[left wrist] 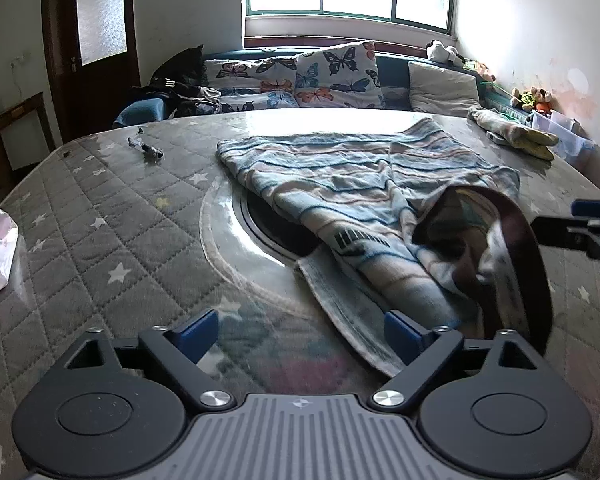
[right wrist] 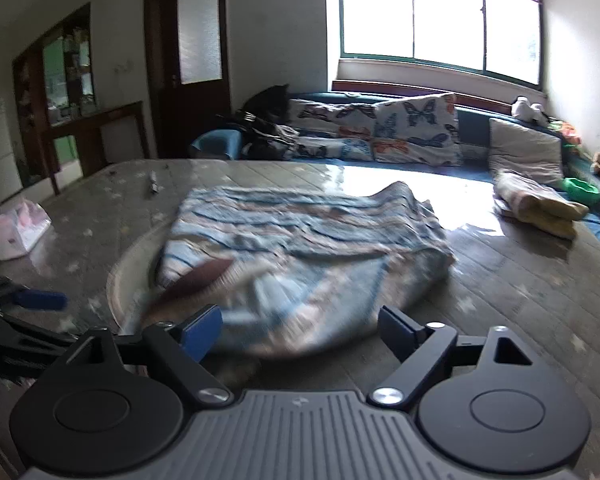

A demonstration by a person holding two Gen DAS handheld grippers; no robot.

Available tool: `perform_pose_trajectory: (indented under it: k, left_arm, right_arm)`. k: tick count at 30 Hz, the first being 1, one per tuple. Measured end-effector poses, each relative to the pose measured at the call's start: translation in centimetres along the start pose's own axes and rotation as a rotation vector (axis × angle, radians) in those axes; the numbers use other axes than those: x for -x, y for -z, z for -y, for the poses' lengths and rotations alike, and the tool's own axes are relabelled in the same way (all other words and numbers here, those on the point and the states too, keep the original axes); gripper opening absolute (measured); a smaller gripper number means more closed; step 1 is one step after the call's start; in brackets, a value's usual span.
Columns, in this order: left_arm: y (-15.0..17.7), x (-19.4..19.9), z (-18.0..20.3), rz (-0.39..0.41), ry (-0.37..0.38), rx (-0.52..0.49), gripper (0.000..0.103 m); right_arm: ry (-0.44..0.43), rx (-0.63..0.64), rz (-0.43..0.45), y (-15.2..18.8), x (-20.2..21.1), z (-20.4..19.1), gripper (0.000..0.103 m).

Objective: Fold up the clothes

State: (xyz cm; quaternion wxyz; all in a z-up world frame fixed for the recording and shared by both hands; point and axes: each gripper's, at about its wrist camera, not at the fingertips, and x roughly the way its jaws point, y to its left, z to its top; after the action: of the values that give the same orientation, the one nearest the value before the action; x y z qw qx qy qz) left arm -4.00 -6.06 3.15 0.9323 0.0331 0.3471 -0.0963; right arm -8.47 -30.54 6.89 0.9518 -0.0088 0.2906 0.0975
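Right now a striped blue, white and pink garment (left wrist: 340,176) lies rumpled near the middle of a glass-topped table (left wrist: 100,216) w/ a grey quilted star-print cloth under the glass. Its near end is bunched, w/ a dark brown waistband or collar (left wrist: 516,240) turned up on the right side. It is partly flattened, not yet folded.

Left gripper (left wrist: 304,340): jaws apart, nothing between the blue pads; the right-hand pad sits just beside the garment's near hem. It points forward and down at the table.

Right gripper (right wrist: 300,330): jaws also apart, no cloth pinched. It hangs over the bunched near edge, angled down. This view is motion-blurred, so contact w/ the fabric can't be told.

Likely step: take the two near corners. To do it well, set each gripper on a separate corner, pinch one layer only, pull the hem taut, then smooth the turned-up band before folding.

Also on the table: a pen (left wrist: 144,148), a folded yellowish cloth (left wrist: 516,134).
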Motion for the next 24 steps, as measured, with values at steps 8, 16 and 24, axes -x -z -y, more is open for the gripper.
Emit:
perform_pose_trajectory:
  k: [8,16,24]
  left_arm:
    - [-1.6,-2.6,-0.8,-0.008,0.000,-0.021,0.051]
    - [-2.5,-4.6,-1.3,-0.012,0.051,-0.034,0.049]
    - [-2.7,-5.2,-1.3,-0.003,0.115,-0.051,0.023]
  right_arm:
    - [-0.068,0.019,-0.018,-3.5,-2.8,-1.9,0.074]
    - [-0.110,0.052,-0.116,-3.7,-6.1,-3.4,0.051]
    - [-0.090,-0.030,-0.142,-2.2,-5.8,-1.2,0.013]
